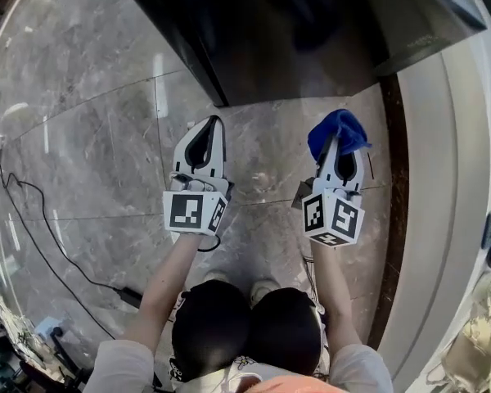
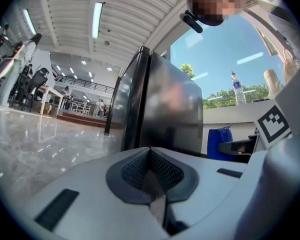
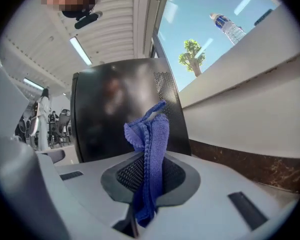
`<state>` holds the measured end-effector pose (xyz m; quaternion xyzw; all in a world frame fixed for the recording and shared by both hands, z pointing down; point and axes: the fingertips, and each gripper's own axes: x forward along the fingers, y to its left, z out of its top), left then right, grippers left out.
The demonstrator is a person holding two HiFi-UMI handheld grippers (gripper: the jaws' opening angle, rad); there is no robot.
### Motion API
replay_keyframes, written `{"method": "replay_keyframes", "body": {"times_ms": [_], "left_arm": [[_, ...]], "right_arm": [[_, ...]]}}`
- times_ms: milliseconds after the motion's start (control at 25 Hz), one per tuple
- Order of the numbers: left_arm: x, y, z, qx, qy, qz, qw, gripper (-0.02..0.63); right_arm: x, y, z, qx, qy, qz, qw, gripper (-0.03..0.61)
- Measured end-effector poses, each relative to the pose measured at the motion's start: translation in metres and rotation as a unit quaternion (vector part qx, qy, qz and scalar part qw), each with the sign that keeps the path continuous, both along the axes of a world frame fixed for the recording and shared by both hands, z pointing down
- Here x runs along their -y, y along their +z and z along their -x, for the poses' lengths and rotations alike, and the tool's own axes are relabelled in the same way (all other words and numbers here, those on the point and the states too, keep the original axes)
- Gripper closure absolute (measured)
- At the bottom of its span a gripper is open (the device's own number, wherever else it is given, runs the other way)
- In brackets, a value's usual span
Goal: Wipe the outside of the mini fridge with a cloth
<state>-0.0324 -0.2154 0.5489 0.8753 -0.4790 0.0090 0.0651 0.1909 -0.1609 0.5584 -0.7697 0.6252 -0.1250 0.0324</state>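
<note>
- Right hand-held gripper has its jaws pressed together on a blue cloth, which is pinched at a fold so that a bunched tuft stands clear beyond the tips. The right gripper view shows the same grip, with the knitted cloth running down between the pads.
- Left hand-held gripper is level with it, jaws closed on each other and nothing between them. The left gripper view confirms the pads meet empty.
- Black mini fridge stands on the grey marble floor, directly ahead of both tools and apart from them. It sits near the floor's right edge, where a brown skirting and a pale ledge run. Its glossy side panels reflect the room.
- Judged from the pictures, the cloth is light, soft and limp. The free tuft should fold flat against a panel, though a shallow pinch could let it drag loose under pressure.
- By contrast, the fridge looks heavy, rigid and slick. It likely needs no grasp at all, only steady pressure across its flat faces, perhaps with the empty tool braced at a top corner.
- Black cable trails across the floor towards its left edge.
</note>
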Motion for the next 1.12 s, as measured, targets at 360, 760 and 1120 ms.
{"method": "replay_keyframes", "body": {"times_ms": [360, 760, 1120], "left_arm": [[-0.023, -0.260, 0.015, 0.011, 0.000, -0.009, 0.9999, 0.609], [-0.091, -0.699, 0.023, -0.010, 0.000, -0.034, 0.9994, 0.609], [-0.129, -0.836, -0.007, -0.023, -0.025, -0.078, 0.9964, 0.609]], "right_arm": [[-0.023, -0.232, 0.038, 0.001, -0.040, 0.049, 0.998, 0.511], [-0.080, -0.653, 0.086, 0.035, -0.080, 0.052, 0.995, 0.511], [-0.101, -0.808, 0.099, -0.016, -0.171, -0.019, 0.985, 0.511]]}}
